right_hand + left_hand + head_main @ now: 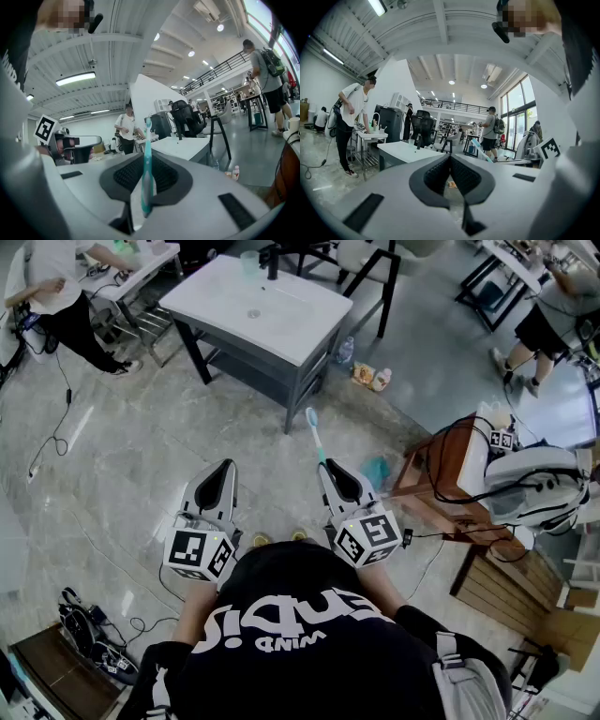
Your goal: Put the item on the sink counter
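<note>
right gripper [146,161]: fingers pinch the teal toothbrush [146,154] by its handle, head standing up ahead of them
left gripper [450,158]: fingers pressed together, nothing between
task's thing: toothbrush at centre of the head view, well apart from the sink counter [281,320] at upper centre
risk: we judge the long free end could pivot or slip in the pinch, or roll into the basin [253,310] when we set it down
containers: cup [249,262] at the counter's far edge, contents unclear; basin looks empty

Toothbrush [317,439] handle — lower end hidden (head view) between jaws.
</note>
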`<state>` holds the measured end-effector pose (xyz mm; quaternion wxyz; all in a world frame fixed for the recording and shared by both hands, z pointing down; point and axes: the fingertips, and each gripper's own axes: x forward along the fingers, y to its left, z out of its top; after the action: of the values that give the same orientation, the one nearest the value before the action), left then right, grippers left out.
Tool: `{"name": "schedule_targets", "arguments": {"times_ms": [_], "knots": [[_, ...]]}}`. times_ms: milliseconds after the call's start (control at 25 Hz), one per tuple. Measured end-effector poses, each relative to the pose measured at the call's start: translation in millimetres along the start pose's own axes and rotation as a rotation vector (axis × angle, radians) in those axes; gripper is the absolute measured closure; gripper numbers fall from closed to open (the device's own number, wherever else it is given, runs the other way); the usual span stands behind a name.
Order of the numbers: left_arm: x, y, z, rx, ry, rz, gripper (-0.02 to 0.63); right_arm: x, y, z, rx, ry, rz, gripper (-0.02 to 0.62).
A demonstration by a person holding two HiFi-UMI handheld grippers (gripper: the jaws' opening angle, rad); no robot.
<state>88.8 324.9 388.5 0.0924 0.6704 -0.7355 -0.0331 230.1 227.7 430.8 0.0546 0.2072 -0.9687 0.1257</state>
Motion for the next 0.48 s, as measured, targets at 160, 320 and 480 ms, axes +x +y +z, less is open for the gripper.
{"name": "schedule_targets", "arguments": {"times_ms": [160,320,480], "knots": [[1.3,0.5,-1.0,0.002,0.002,-0.005,0.586,2.5,3.2,-0.7,0.000,-0.001,0.008,0.528],[-3.5,2.5,-2.9,-0.001,0.007,-0.011,0.586,2.2,10.2,-2.5,0.006,-0.002,0.010,0.528],[-9.5,5.6,-1.5,-0.001,0.002,-0.014,0.586,0.6,18.4,-1.7,-0.004,-0.007,0.021,0.528]]}}
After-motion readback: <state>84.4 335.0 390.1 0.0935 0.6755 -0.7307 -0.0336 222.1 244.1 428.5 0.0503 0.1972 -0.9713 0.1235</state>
